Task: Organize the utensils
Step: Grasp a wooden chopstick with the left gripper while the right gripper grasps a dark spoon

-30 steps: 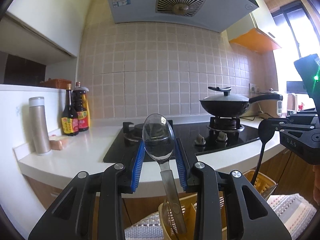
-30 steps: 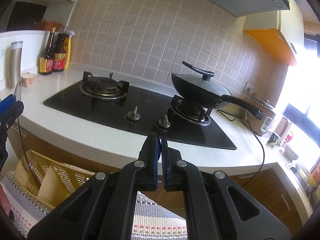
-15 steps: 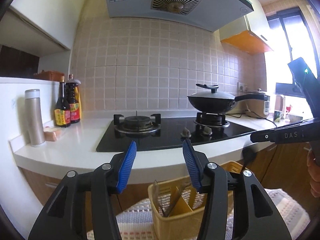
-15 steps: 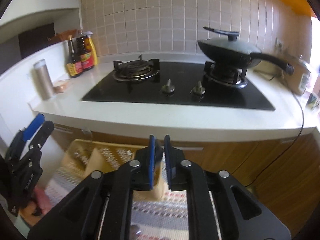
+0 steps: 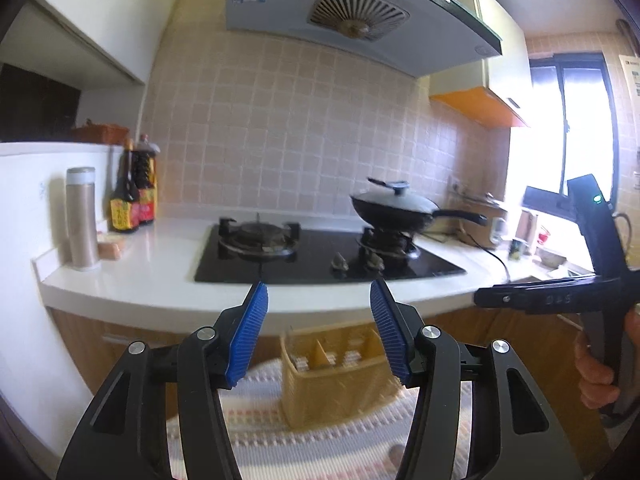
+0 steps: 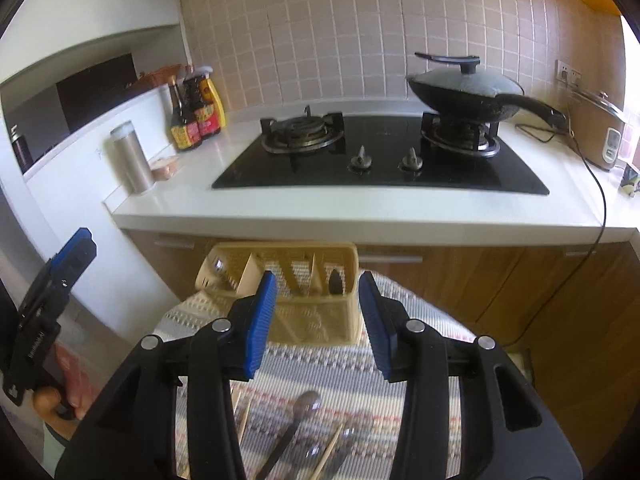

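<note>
A yellow slatted utensil caddy (image 6: 312, 322) with dividers stands on a striped woven mat (image 6: 424, 320); it also shows in the left wrist view (image 5: 340, 384). A metal spoon (image 6: 218, 266) sits in its left compartment and a black utensil (image 6: 335, 281) in its right one. Loose spoons (image 6: 298, 424) and chopsticks (image 6: 328, 454) lie on the mat under my right gripper (image 6: 318, 292), which is open and empty just above the caddy. My left gripper (image 5: 318, 300) is open and empty, above and nearer than the caddy.
Behind the caddy runs a white counter (image 6: 360, 212) with a black gas hob (image 6: 380, 164), a lidded wok (image 6: 464, 88), sauce bottles (image 6: 194, 120) and a steel flask (image 6: 132, 160). Wooden cabinet fronts (image 6: 520, 280) stand below it. A power cord (image 6: 600, 200) hangs at right.
The left gripper has let go of the metal spoon and drawn back. The right gripper, shut on a black utensil before, has opened; that utensil now stands in the caddy.
</note>
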Demonstrator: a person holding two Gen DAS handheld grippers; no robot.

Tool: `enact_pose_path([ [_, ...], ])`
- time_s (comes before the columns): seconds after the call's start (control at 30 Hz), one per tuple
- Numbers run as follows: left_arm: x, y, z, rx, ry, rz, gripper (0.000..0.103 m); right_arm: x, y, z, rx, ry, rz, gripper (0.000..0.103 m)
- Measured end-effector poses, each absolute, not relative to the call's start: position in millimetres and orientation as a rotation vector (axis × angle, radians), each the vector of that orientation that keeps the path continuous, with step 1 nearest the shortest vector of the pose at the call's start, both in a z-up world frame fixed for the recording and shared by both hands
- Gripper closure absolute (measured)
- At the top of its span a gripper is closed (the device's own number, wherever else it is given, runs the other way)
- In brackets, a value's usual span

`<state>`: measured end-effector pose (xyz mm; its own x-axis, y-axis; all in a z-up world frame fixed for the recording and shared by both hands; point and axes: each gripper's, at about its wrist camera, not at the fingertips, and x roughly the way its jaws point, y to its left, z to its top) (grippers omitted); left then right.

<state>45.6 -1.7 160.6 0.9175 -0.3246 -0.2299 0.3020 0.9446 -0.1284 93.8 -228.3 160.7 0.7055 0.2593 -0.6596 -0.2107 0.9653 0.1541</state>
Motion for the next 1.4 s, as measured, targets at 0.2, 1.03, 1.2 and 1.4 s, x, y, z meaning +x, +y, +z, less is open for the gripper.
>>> enact_pose_path([
  [0.2, 37, -1, 130, -0.071, 0.495, -0.373, 0.051, 85, -220, 122, 0.085, 0.913, 0.296, 0.063],
  [1.03, 70, -41, -50, 0.26, 1.186, -0.476, 0.078, 108, -160, -56, 0.095, 1.451, 0.225, 0.079],
  [1.2, 79, -49, -51, 0.29, 1.187, -0.461, 0.078, 103, -143, -58, -0.031, 1.424, 0.191, 0.088],
  [1.4, 81, -40, -52, 0.252, 1.185, -0.484, 0.086, 100, -133, -61, -0.086, 1.418, 0.209, 0.089],
])
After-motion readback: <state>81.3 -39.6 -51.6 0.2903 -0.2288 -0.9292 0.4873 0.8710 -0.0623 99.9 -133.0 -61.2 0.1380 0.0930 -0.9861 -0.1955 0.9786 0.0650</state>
